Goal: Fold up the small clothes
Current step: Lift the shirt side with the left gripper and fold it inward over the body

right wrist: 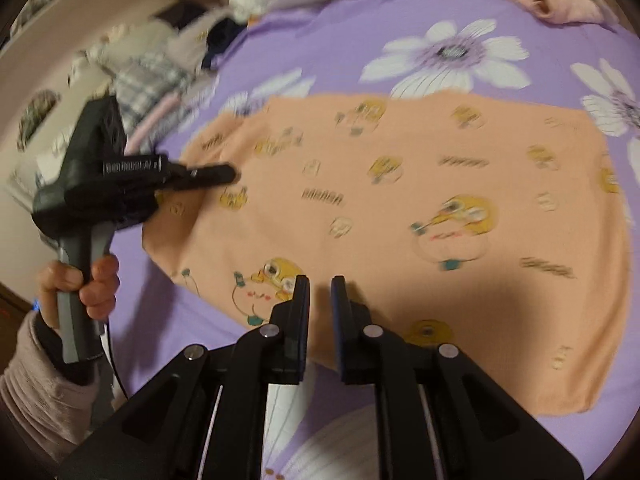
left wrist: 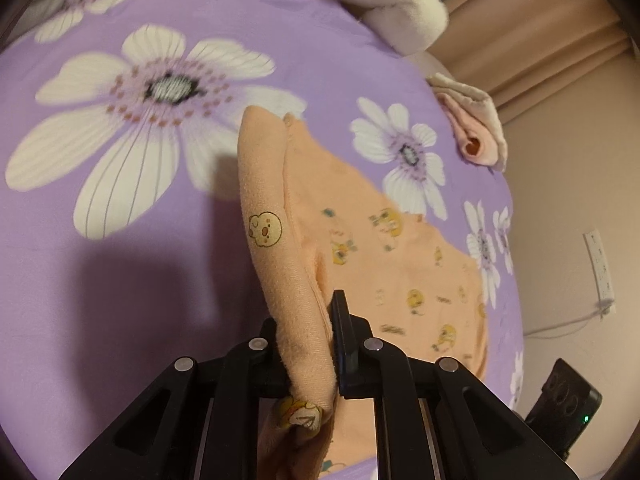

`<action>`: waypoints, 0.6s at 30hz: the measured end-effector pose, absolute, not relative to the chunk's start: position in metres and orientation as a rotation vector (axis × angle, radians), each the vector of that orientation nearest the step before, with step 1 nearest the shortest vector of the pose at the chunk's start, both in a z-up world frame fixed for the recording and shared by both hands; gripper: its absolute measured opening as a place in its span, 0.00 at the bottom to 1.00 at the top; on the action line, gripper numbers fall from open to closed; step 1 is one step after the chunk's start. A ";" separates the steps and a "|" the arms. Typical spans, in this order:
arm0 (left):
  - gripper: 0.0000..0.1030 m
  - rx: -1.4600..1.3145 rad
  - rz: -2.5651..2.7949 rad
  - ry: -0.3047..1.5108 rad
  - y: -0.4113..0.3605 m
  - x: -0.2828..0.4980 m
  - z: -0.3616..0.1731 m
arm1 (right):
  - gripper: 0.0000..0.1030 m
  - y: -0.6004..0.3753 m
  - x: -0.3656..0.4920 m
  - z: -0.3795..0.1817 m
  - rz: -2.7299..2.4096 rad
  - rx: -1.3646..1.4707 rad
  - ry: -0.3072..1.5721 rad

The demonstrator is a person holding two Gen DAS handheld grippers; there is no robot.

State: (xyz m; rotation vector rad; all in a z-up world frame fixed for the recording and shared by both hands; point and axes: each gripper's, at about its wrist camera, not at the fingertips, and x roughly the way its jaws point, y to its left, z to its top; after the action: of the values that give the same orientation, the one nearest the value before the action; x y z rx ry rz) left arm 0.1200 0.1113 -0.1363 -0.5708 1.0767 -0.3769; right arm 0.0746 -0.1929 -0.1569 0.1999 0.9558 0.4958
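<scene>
Right wrist view: purple flowered bedsheet (right wrist: 328, 40) fills most of the frame, w/ the peach garment (right wrist: 400, 216), printed w/ little yellow cartoon figures, spread mostly flat across its middle. Left gripper (right wrist: 224, 174) sits at the garment's left edge, held by a hand (right wrist: 86, 280) in a pale ribbed sleeve (right wrist: 32, 392). In the left wrist view that gripper (left wrist: 334, 344) is clenched on a fold of the garment (left wrist: 276, 240), one flap lifted off the sheet while the rest (left wrist: 400, 264) lies flat. Right gripper (right wrist: 320, 300) hangs over the near edge, jaws nearly together w/ a thin gap, nothing between them. Judgement: the flap is being carried over for a first fold. Risks: only a narrow bit of cloth is pinched, so it could slip out mid-swing; w/ the right gripper not pinning anything, a pull could drag the whole garment across the sheet or bunch it, giving a crooked fold. A pink-and-cream cloth bundle (left wrist: 476, 128) lies near the bed's far edge, well apart, and a white plush thing (left wrist: 404, 4) at the top. Hard to tell: right view is motion-blurred, so the garment's far hem and neckline are unclear; the clutter beyond the bed at upper left is a smear, maybe plaid fabric; the left gripper's tip is partly buried in cloth, so how deep the bite goes can't be seen.
</scene>
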 end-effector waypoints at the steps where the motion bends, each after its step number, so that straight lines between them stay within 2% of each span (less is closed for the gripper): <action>1: 0.11 -0.558 -0.379 1.066 0.108 0.120 -0.129 | 0.12 -0.200 0.072 -0.153 0.488 0.225 0.939; 9: 0.10 -0.412 -0.429 1.016 0.051 0.119 -0.080 | 0.12 -0.275 0.057 -0.137 0.394 0.391 0.844; 18: 0.10 -0.234 -0.533 1.011 -0.047 0.121 -0.057 | 0.12 -0.333 0.035 -0.143 0.329 0.529 0.784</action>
State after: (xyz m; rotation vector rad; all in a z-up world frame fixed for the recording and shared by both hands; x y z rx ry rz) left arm 0.1212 -0.0474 -0.0575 -0.2340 1.0108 -0.5329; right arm 0.0353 -0.3334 -0.1432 0.5290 0.7835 0.3287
